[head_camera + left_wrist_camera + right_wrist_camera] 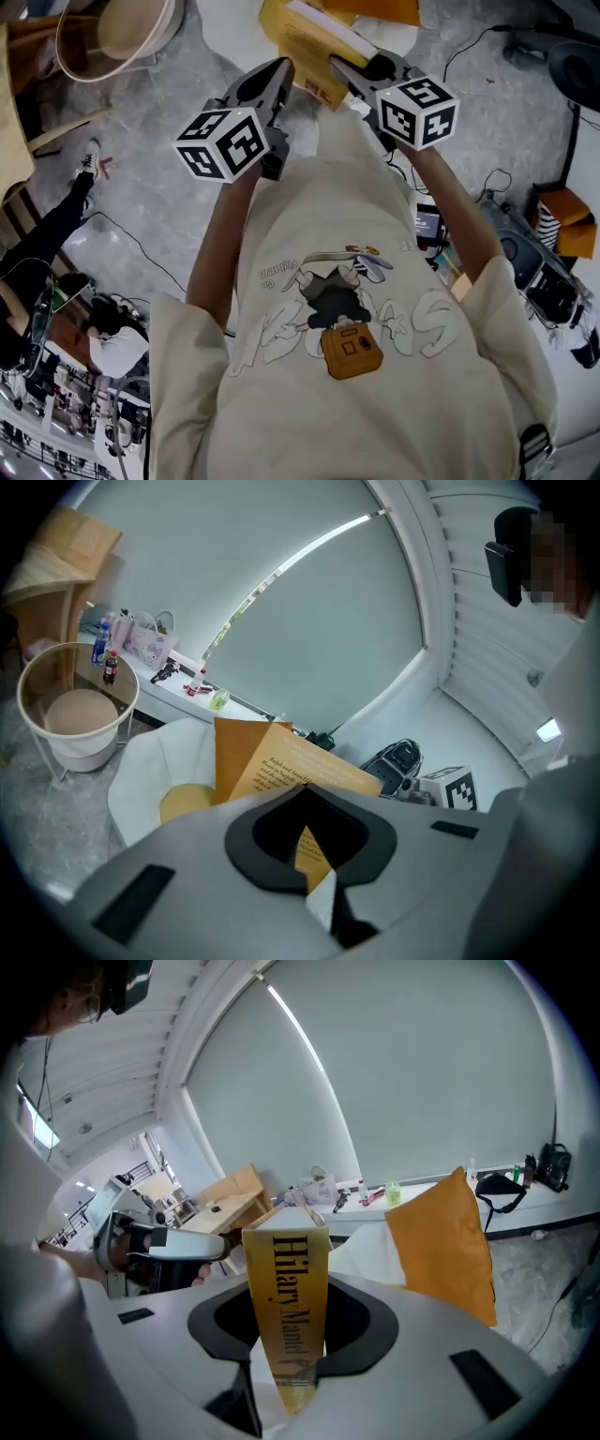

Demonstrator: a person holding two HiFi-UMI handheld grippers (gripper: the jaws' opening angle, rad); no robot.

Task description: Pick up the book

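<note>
The book point(309, 42) is a yellow paperback held up in the air between both grippers, above a white armchair. In the right gripper view its spine point(289, 1288), printed with an author's name, stands upright between the jaws, and my right gripper point(291, 1372) is shut on it. In the left gripper view the printed back cover point(291, 766) rises from the jaws. My left gripper point(314, 874) is shut on the book's lower edge, with white page edges showing beneath. In the head view the left gripper point(279, 73) and right gripper point(349, 67) flank the book.
A white armchair point(141, 761) carries an orange cushion point(445, 1241) and a yellow one point(187, 803). A round pale basket point(75, 714) stands left of it. Beyond it, a sill point(178, 691) holds bottles. Cables point(141, 244) and bags point(562, 225) lie on the floor.
</note>
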